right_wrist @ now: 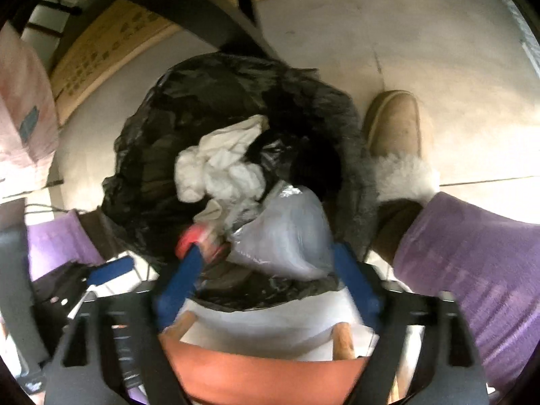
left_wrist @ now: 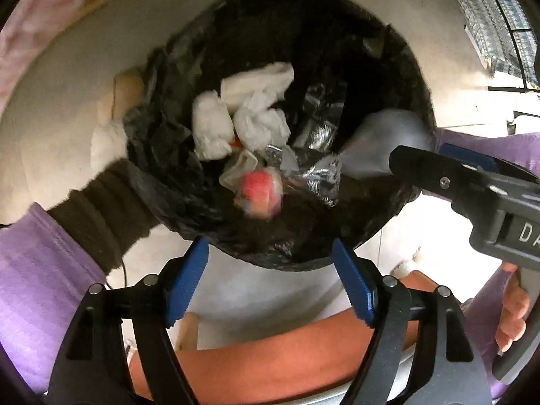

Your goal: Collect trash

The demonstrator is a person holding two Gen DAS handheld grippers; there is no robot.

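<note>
Dropping step – both the left gripper (left_wrist: pixel 270 283) and right gripper (right_wrist: pixel 270 276) gape empty, seemingly, above the black bag (left_wrist: pixel 189 202) at twelve o'clock – next, fetch more trash.

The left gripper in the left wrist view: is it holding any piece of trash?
No. The left gripper stands open with nothing between its blue fingers, above the black trash bag.

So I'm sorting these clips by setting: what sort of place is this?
Most likely a room in a home, perhaps a storage corner. A bin lined with a black trash bag stands on a pale tiled floor, flat cardboard boxes lean by the wall, and the person wears a fleece-lined slipper boot.
</note>
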